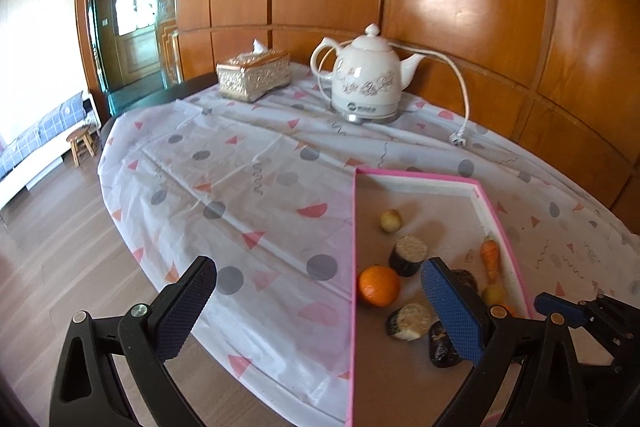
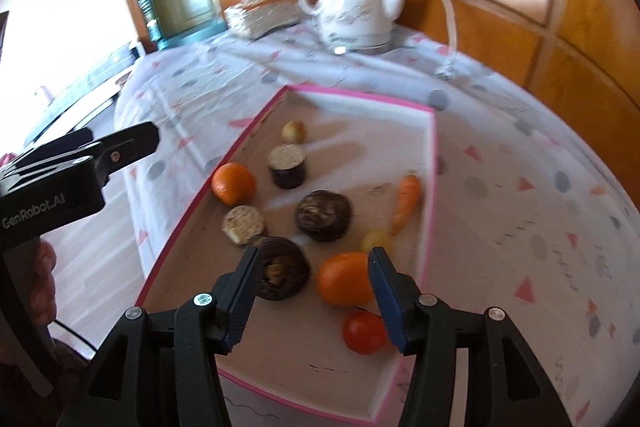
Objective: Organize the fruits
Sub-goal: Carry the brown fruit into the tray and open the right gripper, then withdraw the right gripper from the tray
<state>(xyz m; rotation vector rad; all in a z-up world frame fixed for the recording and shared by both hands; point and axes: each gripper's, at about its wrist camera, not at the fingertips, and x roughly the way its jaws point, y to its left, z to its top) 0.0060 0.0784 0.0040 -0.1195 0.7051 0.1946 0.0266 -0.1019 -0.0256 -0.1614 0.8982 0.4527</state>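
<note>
A pink-edged tray (image 2: 431, 163) lies on the table and holds the fruit. In it are an orange (image 2: 233, 183) by the left rim, a second orange (image 2: 345, 279), a red tomato (image 2: 363, 331), a carrot (image 2: 406, 202), two small yellow fruits (image 2: 293, 131), two dark round fruits (image 2: 323, 215) and two dark cut pieces with pale tops (image 2: 287, 166). My right gripper (image 2: 316, 297) is open and empty, just above the near orange. My left gripper (image 1: 320, 303) is open and empty over the tray's left rim (image 1: 354, 267), near the left orange (image 1: 378, 285).
A white ceramic kettle (image 1: 367, 79) with a loose cord and plug stands at the back of the table. A gold tissue box (image 1: 254, 75) sits to its left. The patterned cloth (image 1: 240, 187) covers the table. Wooden wall panels stand behind; the floor drops off at left.
</note>
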